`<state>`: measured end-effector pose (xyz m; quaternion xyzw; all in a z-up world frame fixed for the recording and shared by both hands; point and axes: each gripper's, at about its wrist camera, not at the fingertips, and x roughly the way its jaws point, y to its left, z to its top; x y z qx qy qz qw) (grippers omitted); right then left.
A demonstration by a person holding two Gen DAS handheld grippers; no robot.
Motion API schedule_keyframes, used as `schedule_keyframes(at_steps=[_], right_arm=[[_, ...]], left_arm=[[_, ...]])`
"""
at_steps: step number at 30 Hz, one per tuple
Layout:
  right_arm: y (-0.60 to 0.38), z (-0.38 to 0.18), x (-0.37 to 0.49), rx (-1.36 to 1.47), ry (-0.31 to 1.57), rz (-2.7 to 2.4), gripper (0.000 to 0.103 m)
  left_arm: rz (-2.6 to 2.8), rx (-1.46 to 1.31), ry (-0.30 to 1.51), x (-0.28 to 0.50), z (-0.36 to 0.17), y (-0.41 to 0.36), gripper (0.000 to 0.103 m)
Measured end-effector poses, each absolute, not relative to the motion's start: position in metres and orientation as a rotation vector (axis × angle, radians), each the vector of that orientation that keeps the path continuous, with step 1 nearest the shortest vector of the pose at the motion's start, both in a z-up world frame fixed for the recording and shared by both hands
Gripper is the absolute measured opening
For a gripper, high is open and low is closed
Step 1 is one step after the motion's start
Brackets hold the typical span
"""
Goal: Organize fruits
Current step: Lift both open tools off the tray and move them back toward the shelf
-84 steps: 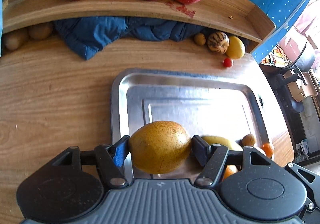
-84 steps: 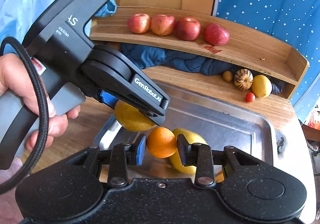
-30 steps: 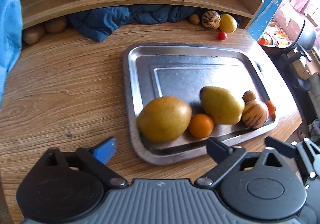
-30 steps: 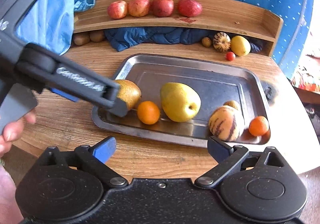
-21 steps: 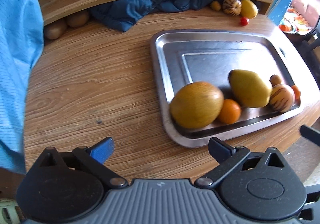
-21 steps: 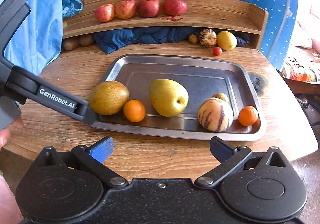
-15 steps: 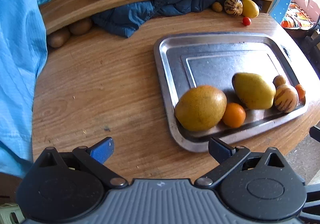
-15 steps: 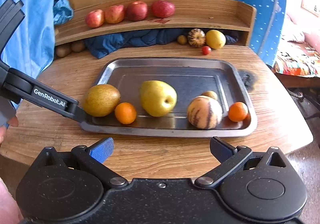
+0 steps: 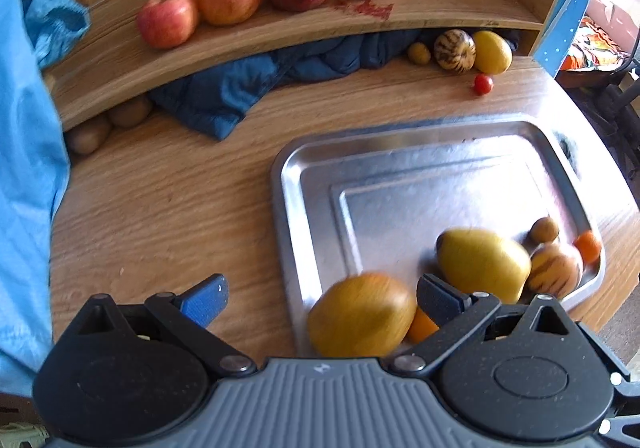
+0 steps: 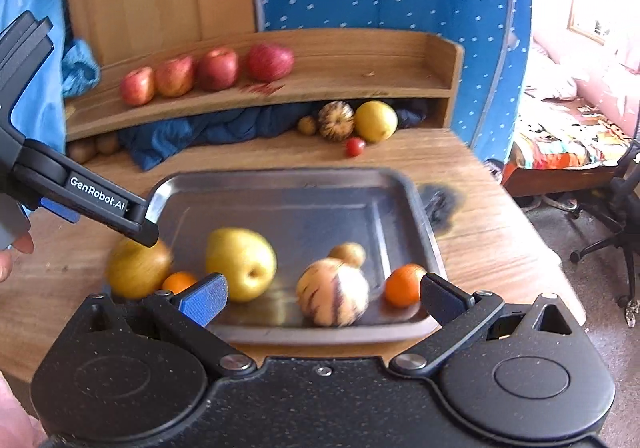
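Six fruits already lie along the near edge of the metal tray, from the brown pear at its 7 o'clock corner to the small orange at 5 o'clock. The left gripper and right gripper both hover spread wide and hold nothing. Left to gather, by the look of it: the striped melon, lemon and cherry tomato at the table's 12 o'clock (the apples sit lined up on the shelf).

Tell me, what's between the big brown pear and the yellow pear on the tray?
A small orange sits between the brown pear and yellow pear, seen in the right wrist view.
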<state>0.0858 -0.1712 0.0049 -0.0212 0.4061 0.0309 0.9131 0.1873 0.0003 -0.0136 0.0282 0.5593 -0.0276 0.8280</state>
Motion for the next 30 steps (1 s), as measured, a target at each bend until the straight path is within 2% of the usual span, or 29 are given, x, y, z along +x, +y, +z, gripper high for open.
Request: schedule_keyframes(at_steps=[9, 20, 30], right_arm=[[-0.200, 0.007, 0.117, -0.037, 0.794, -0.002, 0.102], [-0.217, -0.015, 0.153, -0.004, 0.853, -0.030, 0.102], [-0.220, -0.031, 0.186, -0.029, 0.877, -0.024, 0.102]], left_arm=[[-0.078, 0.049, 1.160, 0.233, -0.011, -0.023, 0.102], [-0.091, -0.015, 1.159, 0.290, -0.024, -0.041, 0.102], [-0.190, -0.161, 1.086, 0.338, -0.041, -0.050, 0.102]])
